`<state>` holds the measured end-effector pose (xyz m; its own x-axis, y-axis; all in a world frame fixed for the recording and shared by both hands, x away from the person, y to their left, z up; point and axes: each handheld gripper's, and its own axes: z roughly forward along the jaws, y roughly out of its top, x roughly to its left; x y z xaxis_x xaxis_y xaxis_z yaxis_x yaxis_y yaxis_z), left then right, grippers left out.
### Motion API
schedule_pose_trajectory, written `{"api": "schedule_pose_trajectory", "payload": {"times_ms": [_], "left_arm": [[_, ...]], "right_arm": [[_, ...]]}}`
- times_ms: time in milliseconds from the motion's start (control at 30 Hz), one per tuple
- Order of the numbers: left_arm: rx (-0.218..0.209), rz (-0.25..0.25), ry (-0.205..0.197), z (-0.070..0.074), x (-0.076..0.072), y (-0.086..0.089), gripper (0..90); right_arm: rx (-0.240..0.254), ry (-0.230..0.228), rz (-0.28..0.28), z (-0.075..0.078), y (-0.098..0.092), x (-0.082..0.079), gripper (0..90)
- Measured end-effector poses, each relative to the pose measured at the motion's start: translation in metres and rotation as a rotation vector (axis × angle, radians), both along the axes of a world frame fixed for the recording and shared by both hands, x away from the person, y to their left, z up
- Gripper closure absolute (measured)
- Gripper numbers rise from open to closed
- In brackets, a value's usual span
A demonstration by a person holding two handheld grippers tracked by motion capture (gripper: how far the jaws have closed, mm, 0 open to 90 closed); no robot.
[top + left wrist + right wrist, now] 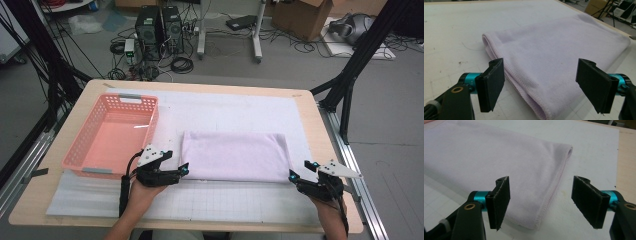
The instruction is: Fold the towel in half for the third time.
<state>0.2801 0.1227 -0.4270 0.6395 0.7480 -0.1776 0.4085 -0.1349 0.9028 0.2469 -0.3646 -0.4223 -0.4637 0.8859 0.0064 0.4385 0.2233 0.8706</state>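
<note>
We are folding the purple towel (235, 156) in the middle of the frame, and with our left gripper (184, 168) and right gripper (294, 176) both wide open at its near corners, we probably pinch those corners next.

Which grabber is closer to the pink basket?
The left gripper. It sits by the basket's near right corner; the right gripper is far across the folded towel.
</note>
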Motion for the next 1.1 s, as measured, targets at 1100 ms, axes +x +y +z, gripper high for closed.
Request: {"api": "schedule_pose_trajectory", "payload": {"times_ms": [1100], "left_arm": [[0.122,0.025,0.185,-0.025,0.011,-0.010,43.0]], "right_arm": [[0.011,0.055,0.097,-0.005,0.018,0.014,28.9]]}}
